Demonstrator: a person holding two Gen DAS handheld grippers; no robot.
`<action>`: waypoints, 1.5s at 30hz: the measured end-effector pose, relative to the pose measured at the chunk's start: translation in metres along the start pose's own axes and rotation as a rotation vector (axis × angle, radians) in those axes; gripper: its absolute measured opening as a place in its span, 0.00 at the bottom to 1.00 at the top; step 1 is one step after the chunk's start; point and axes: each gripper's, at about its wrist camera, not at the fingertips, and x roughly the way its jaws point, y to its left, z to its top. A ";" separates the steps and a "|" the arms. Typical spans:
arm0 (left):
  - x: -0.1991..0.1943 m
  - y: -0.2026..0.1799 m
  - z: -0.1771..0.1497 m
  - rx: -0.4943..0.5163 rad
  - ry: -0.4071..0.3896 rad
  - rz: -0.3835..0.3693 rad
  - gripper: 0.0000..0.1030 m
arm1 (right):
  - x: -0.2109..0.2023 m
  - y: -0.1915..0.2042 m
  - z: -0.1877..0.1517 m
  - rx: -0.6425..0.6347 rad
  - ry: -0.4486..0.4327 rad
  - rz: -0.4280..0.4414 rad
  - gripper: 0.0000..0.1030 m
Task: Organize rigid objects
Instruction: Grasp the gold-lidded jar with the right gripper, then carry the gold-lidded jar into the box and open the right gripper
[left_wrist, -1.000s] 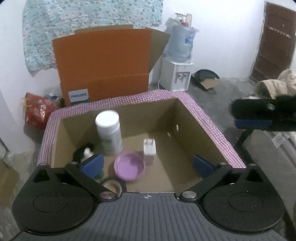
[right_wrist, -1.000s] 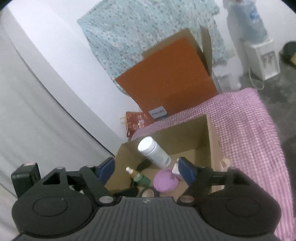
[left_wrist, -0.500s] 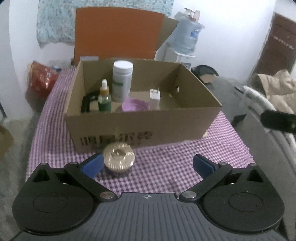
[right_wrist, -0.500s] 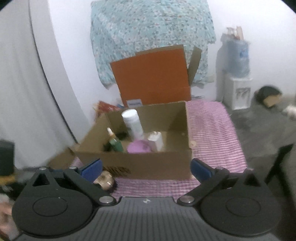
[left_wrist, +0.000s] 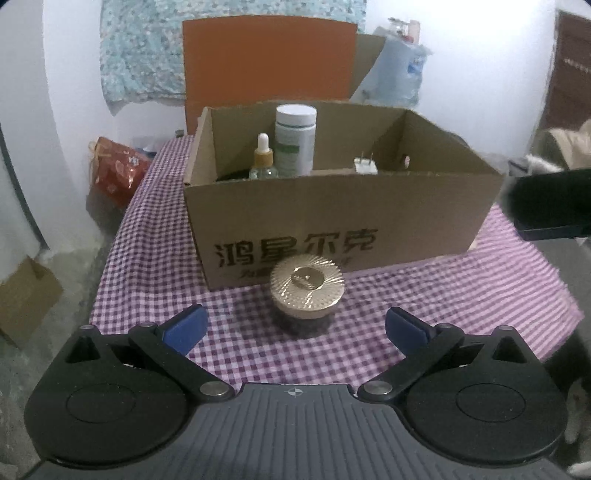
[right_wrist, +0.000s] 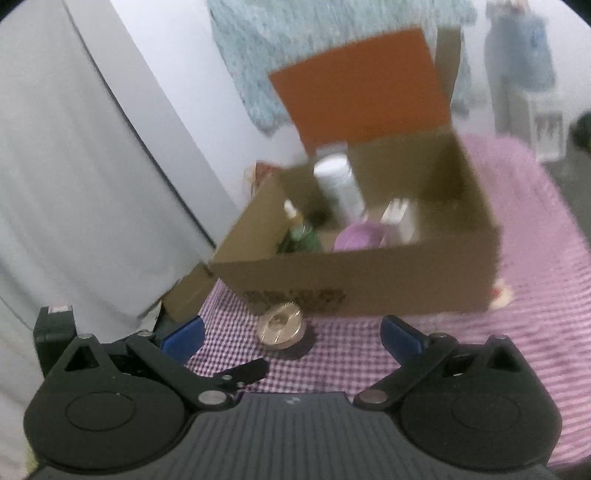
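Box (left_wrist: 332, 214): plain brown cardboard, matt.
Jar lid (left_wrist: 307, 286): gold, ribbed, shiny like metal.
Tablecloth (left_wrist: 461, 295): purple-and-white checked woven cloth.
White bottle (left_wrist: 295, 140): smooth plastic.
Dropper bottle (left_wrist: 263, 162): clear, glossy glass.
Left gripper (left_wrist: 295, 326) pads (left_wrist: 184, 326): blue, matt.

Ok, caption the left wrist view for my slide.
Open left gripper facing a gold-lidded round jar before the brown cardboard box.
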 end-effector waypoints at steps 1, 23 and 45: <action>0.005 0.000 -0.001 0.012 0.004 0.007 1.00 | 0.012 0.000 0.002 0.014 0.028 0.007 1.00; 0.052 0.001 0.002 0.080 0.048 -0.087 0.73 | 0.134 -0.029 0.011 0.234 0.252 0.127 0.63; 0.041 -0.004 0.000 0.014 0.076 -0.110 0.55 | 0.129 -0.032 0.001 0.252 0.264 0.099 0.37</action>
